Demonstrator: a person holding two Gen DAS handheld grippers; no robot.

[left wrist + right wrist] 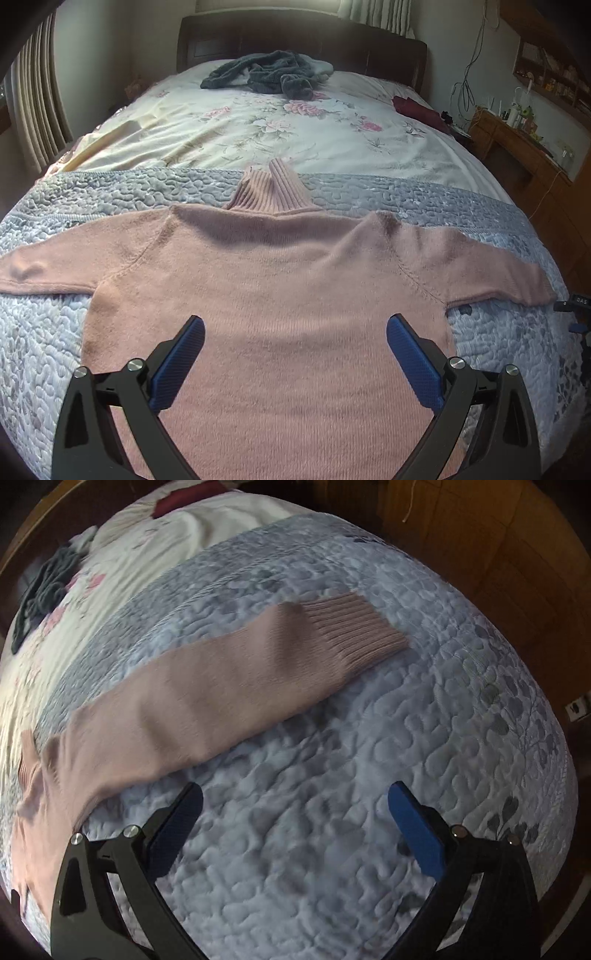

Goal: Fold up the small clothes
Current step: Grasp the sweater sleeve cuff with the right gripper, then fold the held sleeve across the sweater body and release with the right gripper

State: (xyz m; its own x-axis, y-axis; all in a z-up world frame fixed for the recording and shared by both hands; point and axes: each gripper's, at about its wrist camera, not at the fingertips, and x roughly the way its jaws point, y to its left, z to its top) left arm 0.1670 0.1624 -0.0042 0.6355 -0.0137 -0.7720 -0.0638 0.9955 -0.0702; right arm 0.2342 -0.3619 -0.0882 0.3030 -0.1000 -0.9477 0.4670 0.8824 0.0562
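Note:
A pink turtleneck sweater (266, 273) lies flat on the grey quilted blanket (110, 192), sleeves spread to both sides, ribbed collar (273, 188) pointing to the headboard. My left gripper (295, 328) hovers open above the sweater's lower body, nothing between its blue pads. In the right wrist view the sweater's right sleeve (207, 698) stretches out with its ribbed cuff (354, 631) near the bed's edge. My right gripper (295, 797) is open over bare blanket (332, 849), just below that sleeve.
A dark grey garment (269, 74) is heaped near the headboard on the floral sheet (258, 129). A dark red cloth (417, 109) lies at the bed's right edge. A wooden desk (517, 147) with small items stands to the right of the bed.

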